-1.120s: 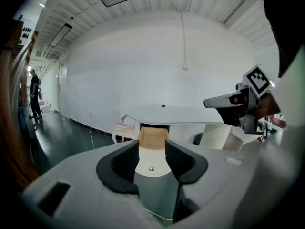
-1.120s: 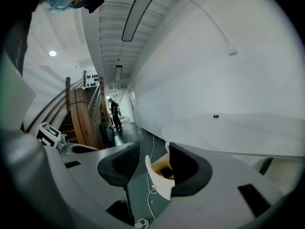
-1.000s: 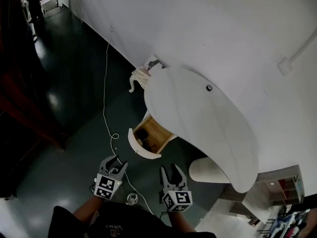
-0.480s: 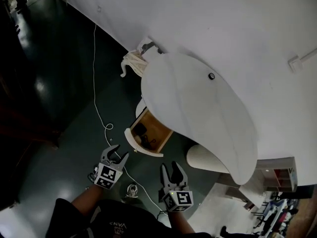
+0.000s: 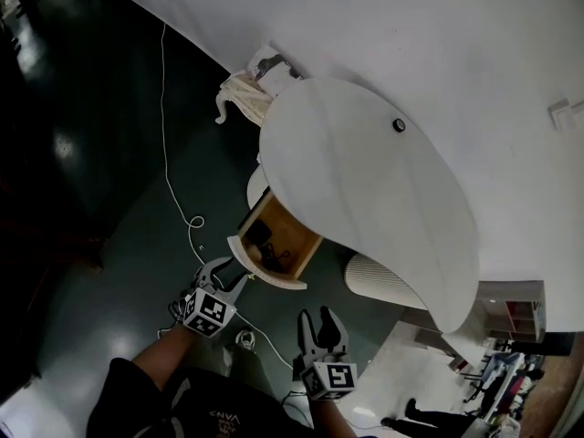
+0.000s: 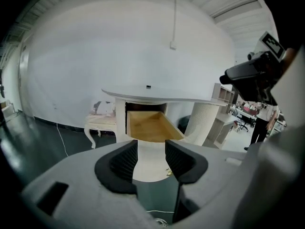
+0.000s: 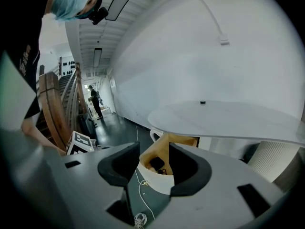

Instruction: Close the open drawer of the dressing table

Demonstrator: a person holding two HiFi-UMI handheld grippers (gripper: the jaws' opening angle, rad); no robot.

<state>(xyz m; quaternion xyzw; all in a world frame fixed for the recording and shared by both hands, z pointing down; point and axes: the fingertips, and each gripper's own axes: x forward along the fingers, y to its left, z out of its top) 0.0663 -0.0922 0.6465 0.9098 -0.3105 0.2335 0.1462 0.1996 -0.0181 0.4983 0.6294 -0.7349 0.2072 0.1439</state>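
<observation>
The dressing table (image 5: 365, 181) has a white curved top and stands against the white wall. Its drawer (image 5: 276, 240) is pulled out, showing a wooden inside with dark small items (image 7: 156, 164) and a white curved front (image 5: 258, 276). My left gripper (image 5: 225, 276) is open, just short of the drawer front, which shows between its jaws (image 6: 150, 168) without touching the pads. My right gripper (image 5: 321, 325) is open and empty, further back and to the right of the drawer (image 7: 164, 149).
A white cable (image 5: 172, 153) runs over the dark floor to the left of the drawer. A small white stool (image 5: 239, 97) with curved legs stands beside the table. A ribbed white pedestal (image 5: 383, 283) is right of the drawer. Shelves (image 5: 511, 304) stand at the far right.
My left gripper has moved down and forward, close to the drawer's white front. The right gripper has sunk a little and stayed behind. Both jaws kept the same opening.
</observation>
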